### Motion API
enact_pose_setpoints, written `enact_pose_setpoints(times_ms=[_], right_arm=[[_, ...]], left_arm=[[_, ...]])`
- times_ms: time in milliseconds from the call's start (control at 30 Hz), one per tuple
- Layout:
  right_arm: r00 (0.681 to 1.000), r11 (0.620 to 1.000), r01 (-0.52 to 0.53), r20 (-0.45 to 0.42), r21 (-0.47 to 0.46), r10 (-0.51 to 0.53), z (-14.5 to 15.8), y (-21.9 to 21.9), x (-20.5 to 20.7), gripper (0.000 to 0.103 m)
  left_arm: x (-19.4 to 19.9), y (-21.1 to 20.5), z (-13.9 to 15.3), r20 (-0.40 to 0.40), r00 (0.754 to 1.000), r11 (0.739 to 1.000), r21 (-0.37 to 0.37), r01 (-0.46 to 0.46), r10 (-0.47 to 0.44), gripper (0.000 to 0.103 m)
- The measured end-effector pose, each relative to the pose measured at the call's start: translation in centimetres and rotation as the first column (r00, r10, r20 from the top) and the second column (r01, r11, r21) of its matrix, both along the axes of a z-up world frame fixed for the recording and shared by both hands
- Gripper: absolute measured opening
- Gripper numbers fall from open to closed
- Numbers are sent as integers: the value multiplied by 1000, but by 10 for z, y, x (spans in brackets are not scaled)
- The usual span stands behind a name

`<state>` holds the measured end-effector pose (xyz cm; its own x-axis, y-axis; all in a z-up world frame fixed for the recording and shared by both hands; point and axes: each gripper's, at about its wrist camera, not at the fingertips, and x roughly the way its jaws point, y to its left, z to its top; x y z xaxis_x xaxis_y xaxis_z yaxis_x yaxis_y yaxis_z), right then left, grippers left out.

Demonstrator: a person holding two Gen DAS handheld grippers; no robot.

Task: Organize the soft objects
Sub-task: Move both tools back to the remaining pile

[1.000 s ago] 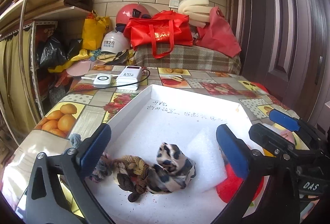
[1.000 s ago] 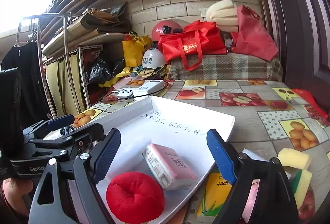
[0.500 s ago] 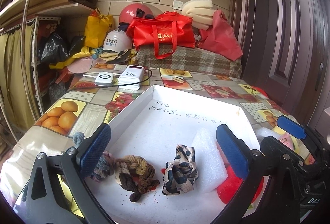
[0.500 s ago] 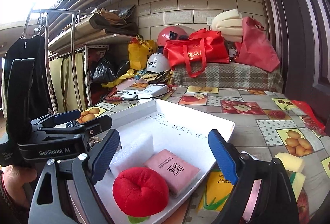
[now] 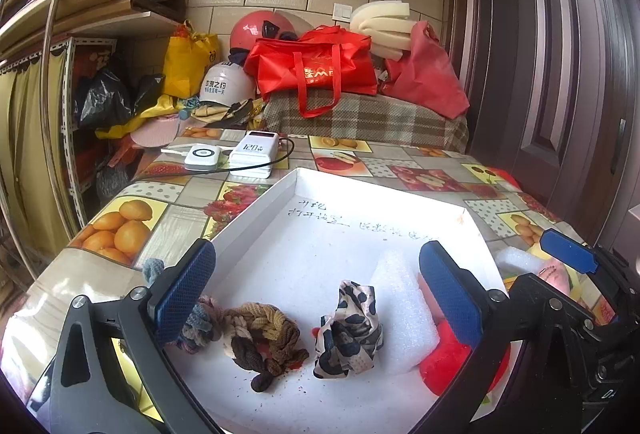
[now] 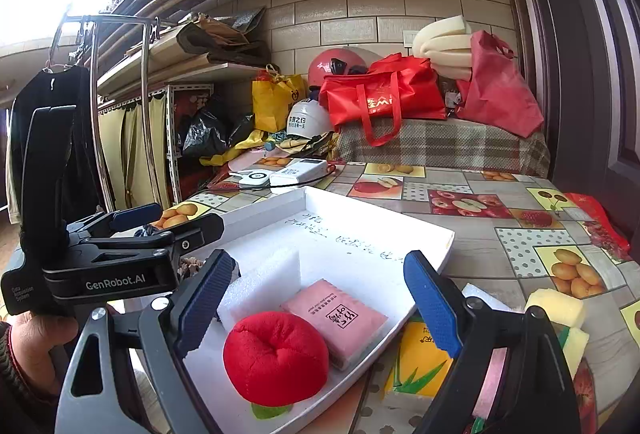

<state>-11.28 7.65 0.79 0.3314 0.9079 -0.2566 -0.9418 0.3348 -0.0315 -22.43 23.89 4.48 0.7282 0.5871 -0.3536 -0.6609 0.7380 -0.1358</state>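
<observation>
Sitting in the white tray (image 5: 256,206) are a spotted cloth (image 5: 347,330), a brown braid (image 5: 260,338) and a red plush ball (image 6: 276,358). The left gripper (image 5: 316,290) and right gripper (image 6: 316,298) hang above, fingers wide apart, holding nothing.

Matt white tray (image 5: 256,210), rough foam block (image 5: 396,310), fuzzy red plush (image 6: 276,358), braided yarn knot (image 5: 260,338), glossy tablecloth (image 5: 180,218), textured blue pads (image 5: 186,288).

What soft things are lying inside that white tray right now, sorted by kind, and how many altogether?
In the white tray:
Hair scrunchies: 3 (multicoloured, brown braided, leopard-print)
White foam blocks: 1
Red plush apples: 1
Pink packets: 1
Total: 6
</observation>
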Motion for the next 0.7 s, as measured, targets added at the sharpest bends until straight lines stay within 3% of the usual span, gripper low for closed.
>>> enact_pose_setpoints(times_ms=[400, 533, 700], right_arm=[[1000, 1000, -13, -10, 0, 13, -1, -11, -3, 88], [1000, 1000, -8, -11, 19, 8, 0, -25, -2, 88], [999, 998, 15, 27, 64, -16, 5, -47, 1, 88]], left_arm=[[4, -25, 0, -19, 1000, 994, 104, 26, -24, 103], [3, -36, 1, -13, 999, 995, 87, 54, -53, 103], [6, -53, 2, -29, 996, 990, 117, 83, -80, 103]])
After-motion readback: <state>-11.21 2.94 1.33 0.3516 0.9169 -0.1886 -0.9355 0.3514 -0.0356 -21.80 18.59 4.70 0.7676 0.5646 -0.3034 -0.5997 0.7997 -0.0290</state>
